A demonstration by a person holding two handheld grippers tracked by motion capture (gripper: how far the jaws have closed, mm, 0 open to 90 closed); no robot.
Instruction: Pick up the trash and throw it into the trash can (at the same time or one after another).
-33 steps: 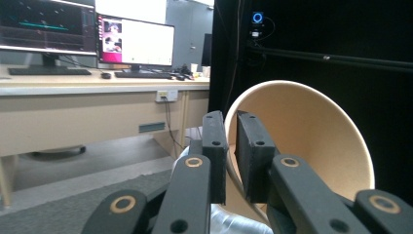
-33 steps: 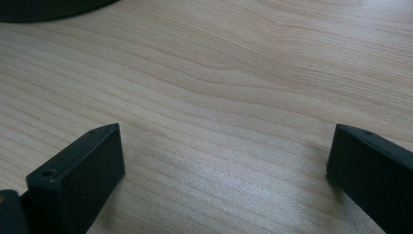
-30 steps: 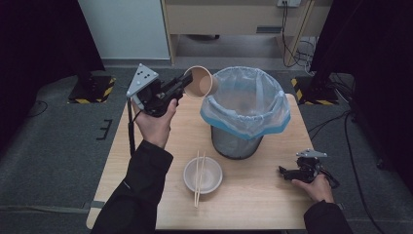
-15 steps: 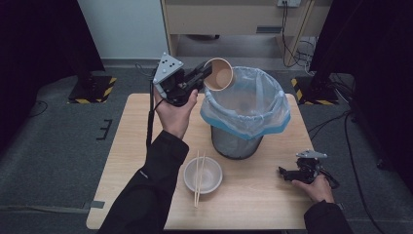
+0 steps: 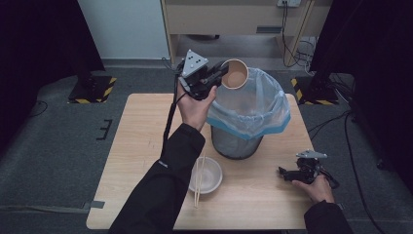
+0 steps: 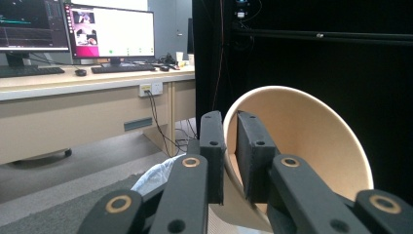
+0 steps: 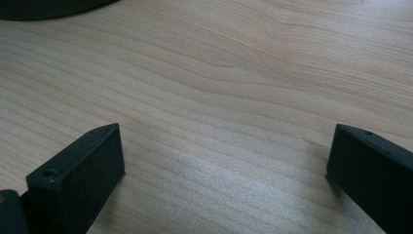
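The wooden table (image 5: 146, 146) carries a mesh waste bin (image 5: 238, 144) lined with a pale blue plastic bag (image 5: 263, 109), whose rim folds over the bin's top edge. In front of the bin, near the person's side, sits a white bowl (image 5: 212, 174) with a pair of chopsticks (image 5: 198, 183) laid across it. The left gripper (image 5: 214, 77) is raised above the table's far side and clamps the wall of a brown paper cup (image 5: 234, 74), one jaw inside and one outside. The cup is tilted, its mouth facing the high camera, and seems to hang over the bin's left rim. The right gripper (image 5: 285, 171) rests low on the table at the right, its jaws spread wide with nothing between them.
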